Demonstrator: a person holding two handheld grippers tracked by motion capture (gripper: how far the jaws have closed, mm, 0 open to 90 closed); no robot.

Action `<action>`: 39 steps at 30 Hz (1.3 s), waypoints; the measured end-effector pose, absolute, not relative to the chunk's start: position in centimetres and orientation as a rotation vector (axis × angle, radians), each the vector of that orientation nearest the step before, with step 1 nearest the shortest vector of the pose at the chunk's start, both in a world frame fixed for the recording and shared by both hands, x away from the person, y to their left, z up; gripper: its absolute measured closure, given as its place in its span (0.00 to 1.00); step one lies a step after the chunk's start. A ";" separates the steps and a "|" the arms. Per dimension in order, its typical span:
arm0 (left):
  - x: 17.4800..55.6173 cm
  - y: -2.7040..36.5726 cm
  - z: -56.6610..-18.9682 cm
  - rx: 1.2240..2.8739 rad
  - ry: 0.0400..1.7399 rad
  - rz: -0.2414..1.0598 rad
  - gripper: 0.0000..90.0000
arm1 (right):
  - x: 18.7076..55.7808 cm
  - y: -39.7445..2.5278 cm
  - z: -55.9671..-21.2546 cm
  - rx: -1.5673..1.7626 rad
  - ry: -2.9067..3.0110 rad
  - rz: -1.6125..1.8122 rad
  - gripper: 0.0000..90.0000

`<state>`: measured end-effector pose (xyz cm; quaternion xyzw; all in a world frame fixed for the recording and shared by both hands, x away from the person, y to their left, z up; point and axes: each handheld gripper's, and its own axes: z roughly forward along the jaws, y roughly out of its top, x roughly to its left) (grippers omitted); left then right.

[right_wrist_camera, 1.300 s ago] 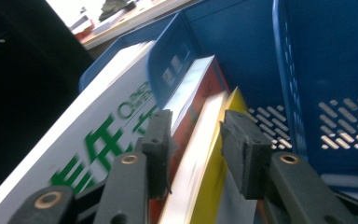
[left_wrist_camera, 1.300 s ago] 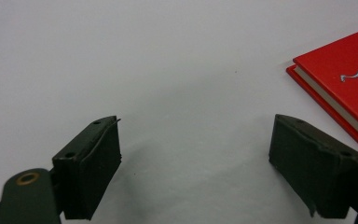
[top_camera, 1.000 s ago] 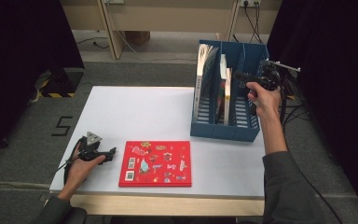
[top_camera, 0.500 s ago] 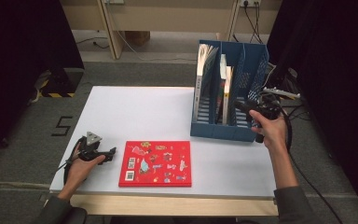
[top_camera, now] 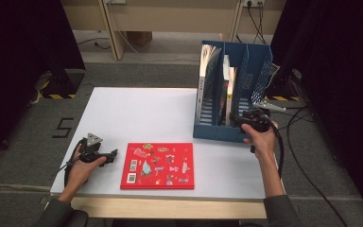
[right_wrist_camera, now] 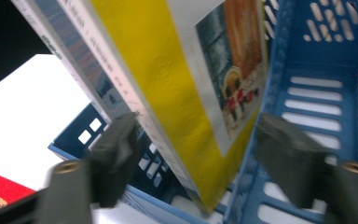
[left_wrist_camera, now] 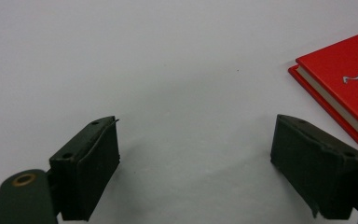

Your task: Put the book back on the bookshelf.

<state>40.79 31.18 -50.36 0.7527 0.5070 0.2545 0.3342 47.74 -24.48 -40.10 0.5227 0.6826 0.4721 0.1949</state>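
on the white table (top_camera: 146, 113) we see our right gripper (top_camera: 246, 119) at the blue file rack (top_camera: 260, 78), jaws wide around the yellow book (right_wrist_camera: 168, 93) standing inside. our left gripper (top_camera: 105, 156) rests wide apart beside the red book (top_camera: 158, 165).

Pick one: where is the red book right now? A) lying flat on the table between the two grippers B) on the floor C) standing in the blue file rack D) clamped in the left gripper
A: the red book lies flat on the white table, right of the open left gripper, away from the blue file rack where the right gripper is.
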 end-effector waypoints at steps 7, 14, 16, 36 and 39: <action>40.8 31.2 -50.4 1.962 1.328 0.656 0.16 | 48.2 -23.2 -41.2 1.376 1.977 1.276 0.60; 40.8 31.2 -50.4 1.964 1.325 0.663 0.16 | 49.2 -22.3 -41.4 1.351 1.989 1.317 0.75; 40.8 31.2 -50.4 1.964 1.326 0.662 0.16 | 49.9 -22.0 -41.5 1.366 1.995 1.322 0.74; 40.8 31.2 -50.4 1.965 1.324 0.667 0.16 | 53.6 -24.4 -41.1 1.499 1.938 1.268 0.72; 40.8 31.2 -50.4 1.964 1.327 0.662 0.16 | 53.2 -24.2 -40.9 1.520 1.935 1.281 0.61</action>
